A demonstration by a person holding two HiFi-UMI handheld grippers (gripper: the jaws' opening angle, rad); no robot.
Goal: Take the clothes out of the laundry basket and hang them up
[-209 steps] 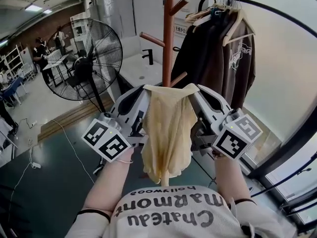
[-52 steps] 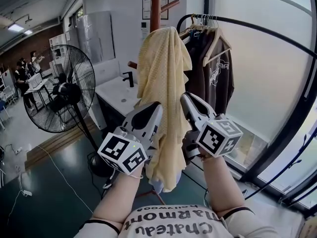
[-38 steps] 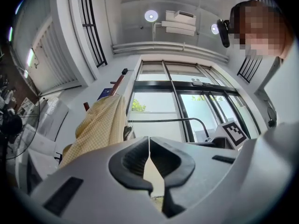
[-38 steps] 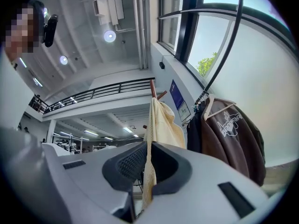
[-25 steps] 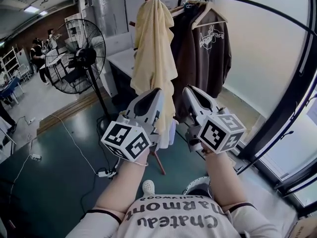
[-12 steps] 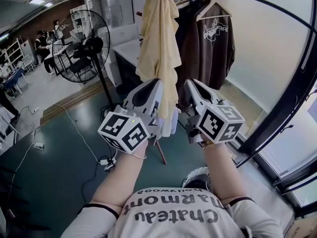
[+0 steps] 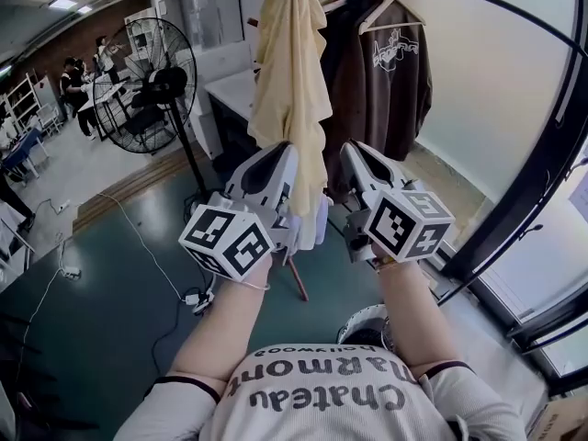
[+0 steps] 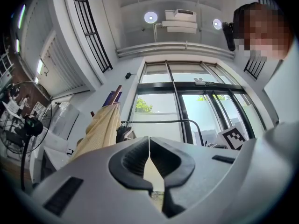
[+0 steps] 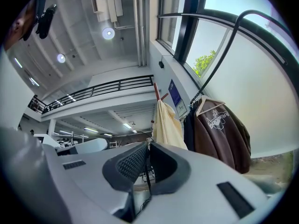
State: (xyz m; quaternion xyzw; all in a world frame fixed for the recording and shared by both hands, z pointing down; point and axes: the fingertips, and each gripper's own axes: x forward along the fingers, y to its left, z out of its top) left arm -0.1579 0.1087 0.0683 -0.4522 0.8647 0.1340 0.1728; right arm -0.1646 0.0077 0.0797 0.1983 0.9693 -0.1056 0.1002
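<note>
A yellow garment [image 7: 289, 90] hangs draped over the top of the wooden coat stand [image 7: 299, 283], free of both grippers. Under it a pale white cloth [image 7: 318, 223] hangs on the same stand. My left gripper [image 7: 287, 151] and right gripper [image 7: 350, 150] are held side by side just short of the garment's lower part, pointing slightly upward. Both are shut with nothing between the jaws. The left gripper view shows the shut left gripper [image 8: 149, 142] and the yellow garment [image 8: 100, 129] beyond it. The right gripper view shows the shut right gripper [image 9: 148, 149] below the garment [image 9: 168, 125].
A brown hoodie [image 7: 386, 72] hangs on a hanger from the black rail [image 7: 487, 12] to the right of the stand. A large floor fan [image 7: 156, 85] stands at the left, with a cable on the floor. A white basket rim [image 7: 360, 318] shows beside my right forearm. Several people stand far left.
Earlier both grippers held the yellow garment up at the stand. It now hangs there alone, and both grippers have let go and drawn back below it, shut.
</note>
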